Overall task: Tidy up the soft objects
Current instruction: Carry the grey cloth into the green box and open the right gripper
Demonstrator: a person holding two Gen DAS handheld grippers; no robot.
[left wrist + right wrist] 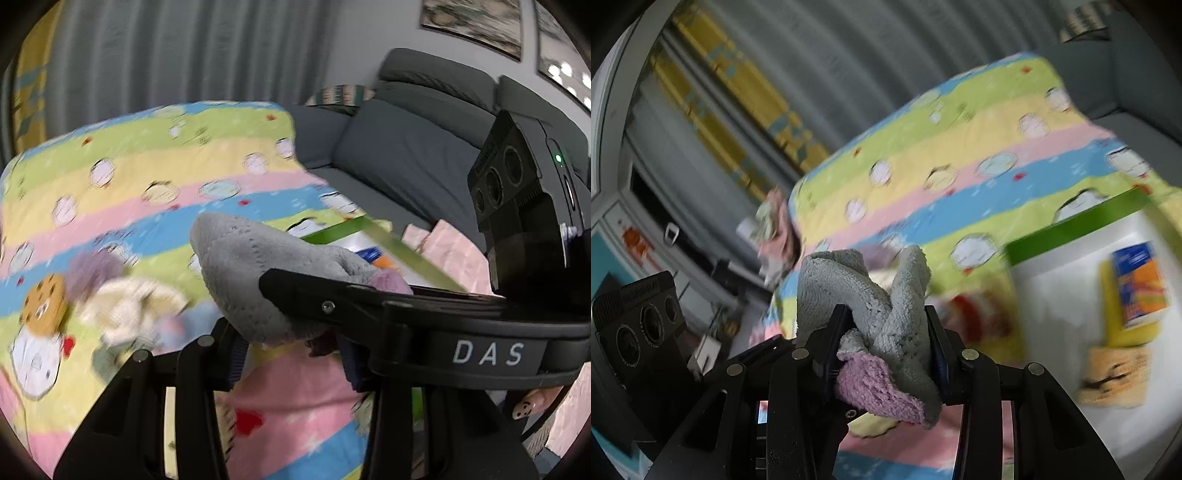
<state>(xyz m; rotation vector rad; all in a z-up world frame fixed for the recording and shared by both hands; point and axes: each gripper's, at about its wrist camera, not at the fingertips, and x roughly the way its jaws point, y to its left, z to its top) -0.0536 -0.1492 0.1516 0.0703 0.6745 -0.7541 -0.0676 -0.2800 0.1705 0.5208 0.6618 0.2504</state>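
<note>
A grey fleece cloth with a pink-purple underside (251,277) is held between both grippers above a striped cartoon blanket (147,155). My left gripper (288,343) is shut on one end of the cloth. My right gripper (886,347) is shut on the bunched other end (886,314), its pink side (875,391) hanging below. The right gripper's body crosses the left wrist view (424,306). Blurred soft toys lie on the blanket at left: a cookie plush (44,308) and a cream plush (133,306).
A white box with a green rim (1071,225) sits on the blanket at right, holding a blue-orange packet (1139,288) and yellow items. A dark grey sofa (406,155) stands behind. Grey curtains (849,74) hang at the back. A pink quilted cloth (447,247) lies by the sofa.
</note>
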